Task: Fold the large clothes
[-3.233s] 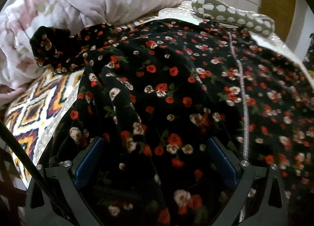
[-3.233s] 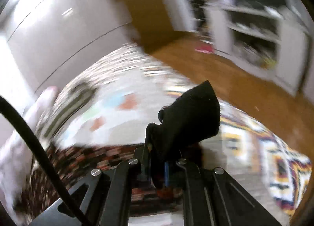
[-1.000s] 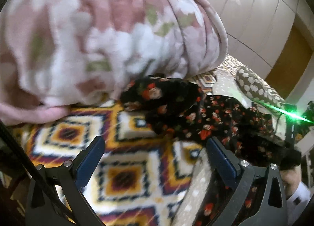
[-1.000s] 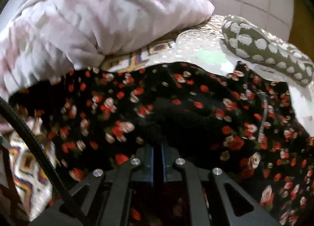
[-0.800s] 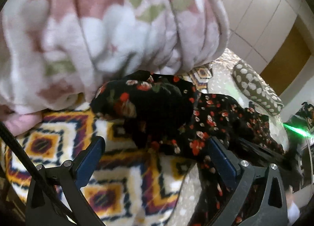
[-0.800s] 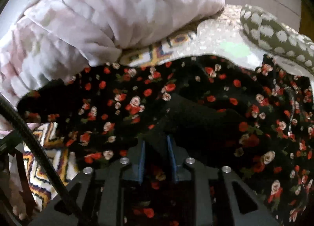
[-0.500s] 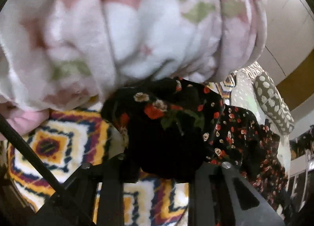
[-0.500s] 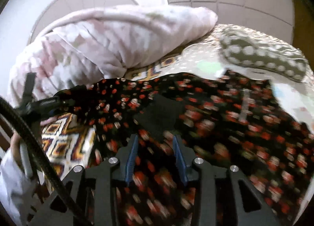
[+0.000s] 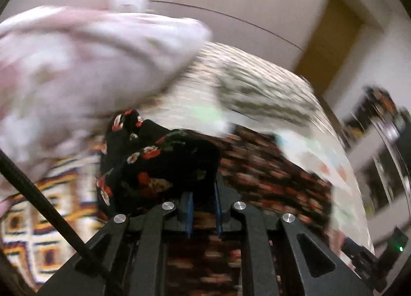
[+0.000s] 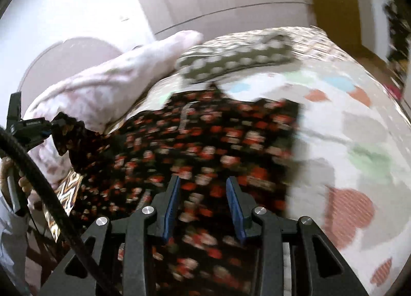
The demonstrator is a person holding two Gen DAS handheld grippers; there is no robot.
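Both grippers differ: left gripper jaws clench the floral dress sleeve; right gripper jaws released. Carry the sleeve across flat.

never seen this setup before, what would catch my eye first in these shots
The black floral garment dominates, spread across the middle of the bed under the right tool, whose jaws stand apart with nothing between them. The left tool has clamped a bunched end of that garment and holds it up at the left edge, in front of the big pink blanket. Behind, a grey spotted cushion lies near the head of the bed.
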